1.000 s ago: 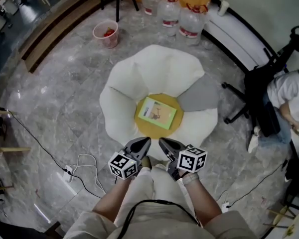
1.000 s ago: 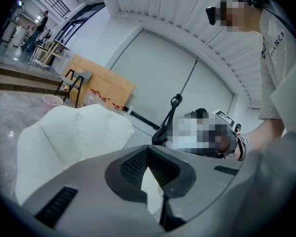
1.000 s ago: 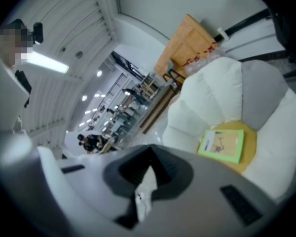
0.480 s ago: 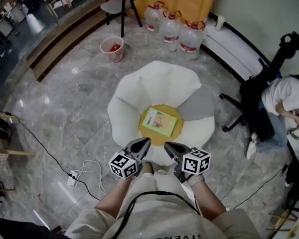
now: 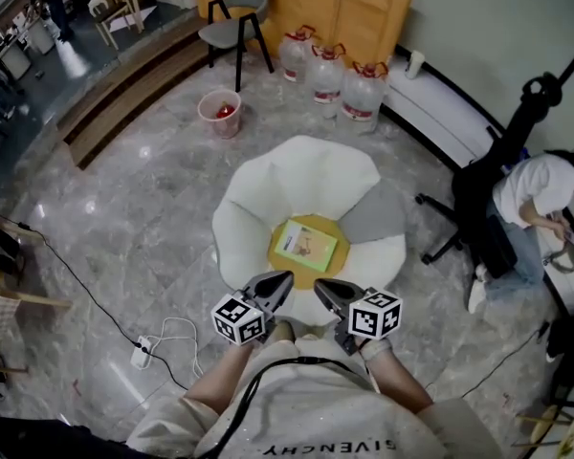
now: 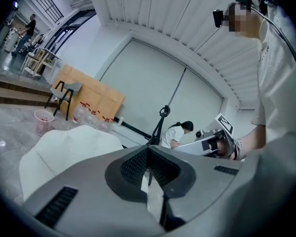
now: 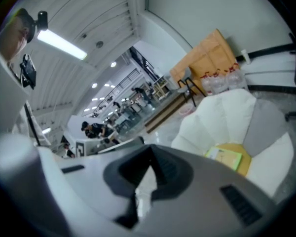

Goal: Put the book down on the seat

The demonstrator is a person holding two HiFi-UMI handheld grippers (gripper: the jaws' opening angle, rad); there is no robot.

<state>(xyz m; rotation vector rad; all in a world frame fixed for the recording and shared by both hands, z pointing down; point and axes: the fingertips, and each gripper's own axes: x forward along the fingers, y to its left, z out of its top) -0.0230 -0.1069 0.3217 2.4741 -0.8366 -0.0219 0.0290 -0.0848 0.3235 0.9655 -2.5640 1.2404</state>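
Green-covered, the book lies flat on the yellow centre of the white flower-shaped seat, touching neither claw. Its cover print is too small to read. The only legible writing is "GIVENCHY", upside down on the wearer's shirt at the bottom of the head view. Red labels on the three water jugs, at 12 o'clock from the seat, cannot be read.

At 6 o'clock from the seat, just off its near edge, the left claw and right claw hang side by side, each clenched on nothing, pads together in both gripper views.

A grey petal sits at 2 o'clock from the book, a pink bucket at 10 o'clock from the seat, and a seated person in white at 3 o'clock.

Only the right gripper view catches the book beyond its own shut tips, plus a lit hall with people far off. The left gripper view shows the seat's white petals, the right claw's marker cube and the person in white, with the left claw in the foreground.
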